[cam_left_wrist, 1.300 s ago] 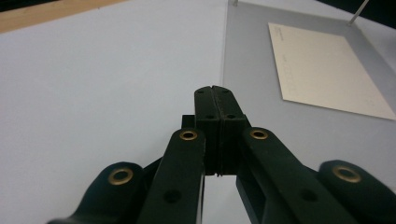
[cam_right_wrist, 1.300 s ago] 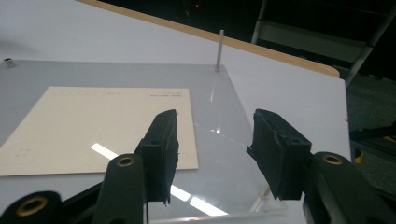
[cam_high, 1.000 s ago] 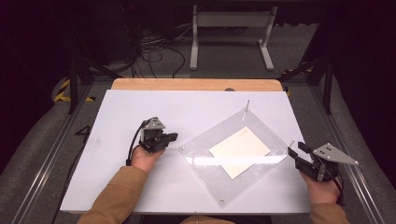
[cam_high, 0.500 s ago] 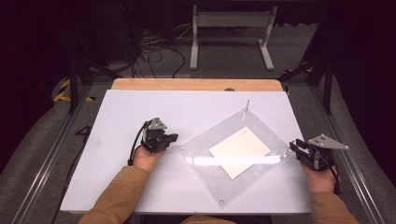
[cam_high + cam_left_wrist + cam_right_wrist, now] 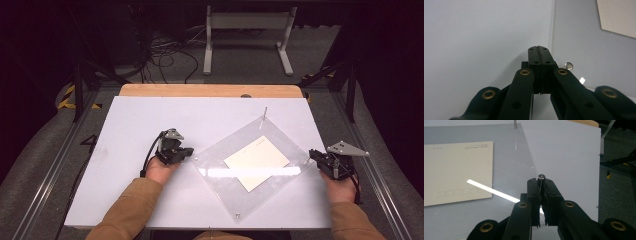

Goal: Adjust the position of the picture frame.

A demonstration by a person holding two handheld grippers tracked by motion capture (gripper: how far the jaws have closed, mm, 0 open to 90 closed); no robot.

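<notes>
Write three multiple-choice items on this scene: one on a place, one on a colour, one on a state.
1. Where does the cream card lie?
A. Inside the clear sheet's outline
B. On the floor
C. Between the left gripper's jaws

2. What colour is the board on the table?
A. Red
B. White
C. Green

3. How do the left gripper's jaws stand?
A. Wide open
B. Closed on the card
C. Shut, with nothing between them

Key: 1 A, the cream card sits within the clear sheet. 2 B, the board is plain white. 3 C, the left gripper shows its jaws pressed together beside the sheet's corner.
</notes>
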